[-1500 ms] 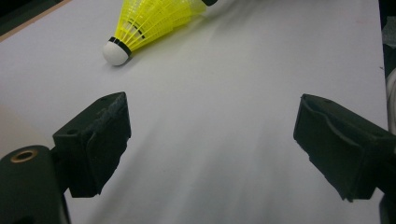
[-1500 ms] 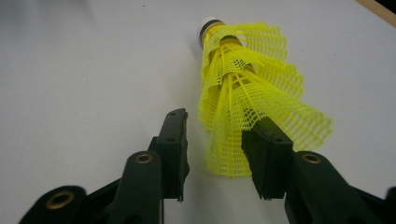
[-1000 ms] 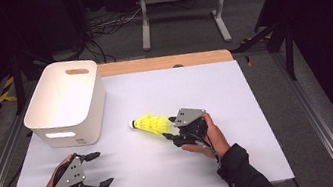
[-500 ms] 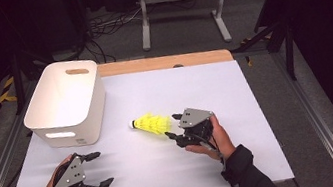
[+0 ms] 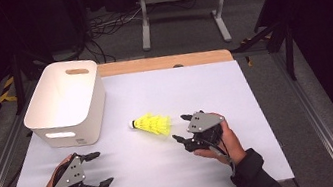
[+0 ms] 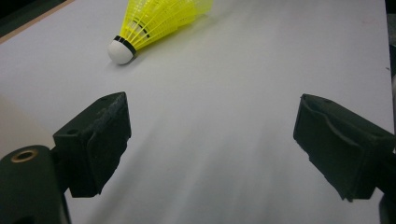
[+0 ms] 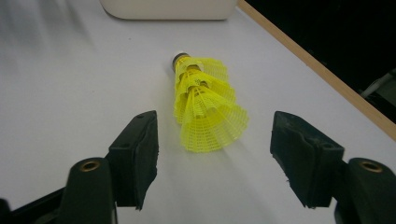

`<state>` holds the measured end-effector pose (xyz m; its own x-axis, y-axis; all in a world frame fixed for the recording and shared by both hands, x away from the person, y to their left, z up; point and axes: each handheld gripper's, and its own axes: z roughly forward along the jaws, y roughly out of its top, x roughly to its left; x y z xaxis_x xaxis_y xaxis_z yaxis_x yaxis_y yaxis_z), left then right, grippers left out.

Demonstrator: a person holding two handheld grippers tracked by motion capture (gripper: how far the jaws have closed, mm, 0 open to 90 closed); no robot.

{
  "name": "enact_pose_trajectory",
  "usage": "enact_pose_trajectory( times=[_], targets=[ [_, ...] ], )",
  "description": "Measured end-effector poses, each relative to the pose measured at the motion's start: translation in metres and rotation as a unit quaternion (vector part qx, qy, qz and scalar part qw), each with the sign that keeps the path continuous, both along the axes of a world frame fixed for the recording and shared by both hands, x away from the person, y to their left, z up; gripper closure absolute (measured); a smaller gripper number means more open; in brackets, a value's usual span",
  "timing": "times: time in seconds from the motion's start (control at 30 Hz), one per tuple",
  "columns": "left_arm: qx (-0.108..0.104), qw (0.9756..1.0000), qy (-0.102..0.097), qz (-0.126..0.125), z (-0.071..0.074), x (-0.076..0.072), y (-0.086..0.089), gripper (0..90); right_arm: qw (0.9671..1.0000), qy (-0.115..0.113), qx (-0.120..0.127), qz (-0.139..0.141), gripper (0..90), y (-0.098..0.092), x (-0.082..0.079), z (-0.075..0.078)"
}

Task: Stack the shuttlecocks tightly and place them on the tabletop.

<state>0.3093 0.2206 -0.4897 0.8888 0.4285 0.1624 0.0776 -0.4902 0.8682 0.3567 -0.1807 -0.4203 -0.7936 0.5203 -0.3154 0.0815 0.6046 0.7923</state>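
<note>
Shuttlecocks (image 5: pixel 151 124): yellow, nested one inside another, lying on the side on the white table (image 5: pixel 258 109); white cork tip toward the bin, open skirt toward the right gripper.
Count of shuttlecocks: three skirts visible in the right gripper view (image 7: pixel 205 105), so probably three; one cork tip visible.
Place: about the middle of the table, between bin and right gripper, just in front of the right jaws, touching neither of them.
Weight: judged very light; likely to roll or slide at a small push.
Stiffness: mesh skirt thin and springy, easy to crush under a hard squeeze; cork end firmer.
Hold: best across the narrow neck near the cork, or gently across the skirts; light pressure only, otherwise risk of the stack sliding apart.
Right gripper (image 5: pixel 184 127): jaws wide apart, just been opening, nothing between the pads; skirt end lying ahead of the gap.
Left gripper (image 5: pixel 99 169): jaws spread wide, holding nothing, resting near the front left edge, well apart from the stack.
Bin (image 5: pixel 65 120): one, white, with handle slots, at the left of the table; inside seems bare.
Grippers: two.
</note>
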Motion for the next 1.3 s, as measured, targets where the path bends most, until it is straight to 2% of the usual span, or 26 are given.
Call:
enact_pose_trajectory(
  times=[0.3, 0.73, 1.1, 1.2, 1.3],
  targets=[
    [0.0, 1.0, 0.0, 0.002, 0.0, 0.0, 0.0, 12.0, 0.9999, -0.005, -0.001, -0.01, 31.9, -0.011, -0.008, -0.003],
    [-0.001, 1.0, -0.005, 0.007, 0.001, -0.001, 0.0, 12.0, 0.9989, -0.015, 0.029, -0.033, 28.2, -0.035, -0.018, -0.008],
    [0.0, 0.9999, -0.009, 0.014, 0.001, -0.001, 0.001, 12.0, 0.9978, -0.015, 0.043, -0.049, 26.3, -0.052, -0.024, -0.014],
    [0.002, 0.9998, -0.011, 0.017, 0.001, 0.0, 0.002, 12.0, 0.9967, -0.018, 0.044, -0.066, 23.5, -0.058, -0.026, -0.018],
    [-0.001, 0.9997, -0.012, 0.02, 0.001, 0.0, 0.002, 12.0, 0.9961, -0.02, 0.047, -0.071, 23.2, -0.061, -0.027, -0.02]
  ],
)
